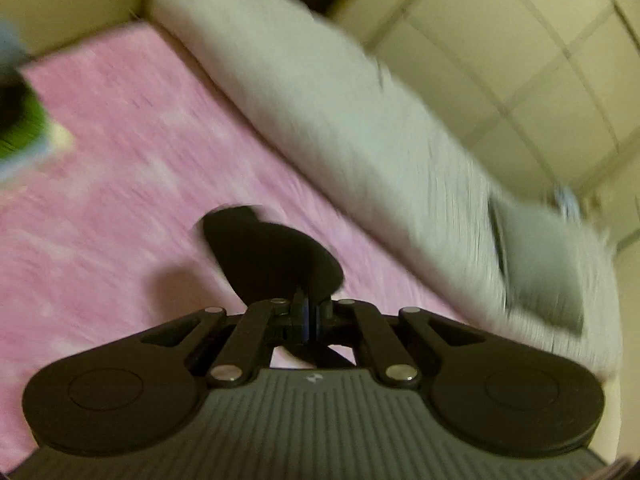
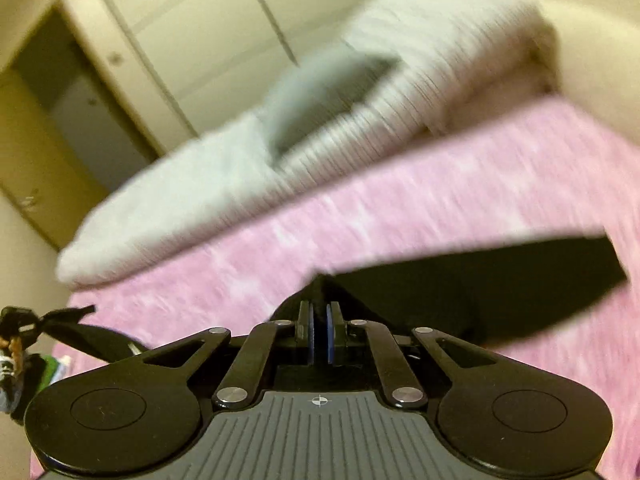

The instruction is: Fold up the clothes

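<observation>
A black garment point(image 1: 276, 256) hangs above the pink bed cover point(image 1: 120, 152), and both grippers hold it. In the left wrist view my left gripper point(image 1: 307, 312) is shut on a bunched edge of the black cloth, which fans out ahead of the fingers. In the right wrist view my right gripper point(image 2: 319, 320) is shut on another part of the black garment point(image 2: 480, 280), which stretches away to the right in a long dark band. Both views are blurred by motion. How the rest of the garment lies is hidden.
A white duvet point(image 1: 320, 92) with a grey pillow point(image 1: 540, 264) lies along the far side of the bed. Cream wardrobe doors point(image 2: 192, 32) stand behind it. Folded green and blue items point(image 1: 20, 128) sit at the left edge, and a dark strap point(image 2: 68, 320) shows at the lower left.
</observation>
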`<action>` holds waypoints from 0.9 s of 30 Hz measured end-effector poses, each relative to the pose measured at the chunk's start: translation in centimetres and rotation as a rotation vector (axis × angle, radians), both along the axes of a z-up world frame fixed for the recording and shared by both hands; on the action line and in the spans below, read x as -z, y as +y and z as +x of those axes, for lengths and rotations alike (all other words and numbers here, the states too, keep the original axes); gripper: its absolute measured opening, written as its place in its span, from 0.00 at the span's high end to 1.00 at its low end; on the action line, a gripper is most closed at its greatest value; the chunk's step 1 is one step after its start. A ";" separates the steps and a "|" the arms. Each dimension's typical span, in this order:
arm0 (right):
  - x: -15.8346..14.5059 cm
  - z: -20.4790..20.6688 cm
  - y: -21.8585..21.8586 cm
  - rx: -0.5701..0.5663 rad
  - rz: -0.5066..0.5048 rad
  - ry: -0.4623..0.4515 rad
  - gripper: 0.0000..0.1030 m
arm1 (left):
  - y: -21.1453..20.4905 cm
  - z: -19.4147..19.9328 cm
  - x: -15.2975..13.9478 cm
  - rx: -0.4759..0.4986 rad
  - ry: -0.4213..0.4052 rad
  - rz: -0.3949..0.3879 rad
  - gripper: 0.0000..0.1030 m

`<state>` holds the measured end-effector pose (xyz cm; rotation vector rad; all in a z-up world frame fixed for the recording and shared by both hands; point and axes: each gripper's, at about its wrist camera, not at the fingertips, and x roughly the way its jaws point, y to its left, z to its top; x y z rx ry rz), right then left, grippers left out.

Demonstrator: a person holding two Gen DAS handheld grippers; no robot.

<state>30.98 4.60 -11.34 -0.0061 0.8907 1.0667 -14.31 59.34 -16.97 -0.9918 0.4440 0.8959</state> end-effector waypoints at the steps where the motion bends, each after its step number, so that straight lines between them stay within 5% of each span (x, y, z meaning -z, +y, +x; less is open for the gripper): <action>1: -0.4 -0.6 -0.2 -0.016 0.006 -0.007 0.96 | -1.1 -1.7 -0.1 -0.007 -0.005 -0.004 0.99; 6: 1.1 -3.8 -3.1 -0.047 -0.070 0.007 0.96 | -8.7 -7.8 4.1 0.003 0.106 -0.072 0.99; 11: 11.8 -6.2 -7.3 -0.005 -0.423 0.111 0.95 | -14.9 -11.2 15.1 -0.005 0.310 -0.320 0.99; 13: 16.5 -6.8 -8.9 0.073 -0.598 0.181 0.92 | -16.9 -11.8 17.4 0.013 0.422 -0.378 0.99; 15: 18.5 -7.3 -10.6 0.176 -0.651 0.262 0.89 | -17.7 -12.6 17.1 0.022 0.447 -0.365 0.94; 16: 18.8 -7.6 -11.6 0.232 -0.621 0.303 0.88 | -18.1 -13.1 16.9 0.026 0.457 -0.356 0.89; 18: 19.0 -8.1 -13.7 0.346 -0.532 0.382 0.65 | -18.3 -13.9 16.3 0.009 0.462 -0.337 0.85; 20: 19.5 -8.2 -15.8 0.497 -0.385 0.507 0.55 | -17.7 -14.5 15.9 -0.052 0.430 -0.339 0.82; 27: 21.9 -7.4 -17.9 0.765 -0.088 0.641 0.54 | -17.0 -13.0 16.9 -0.086 0.369 -0.370 0.80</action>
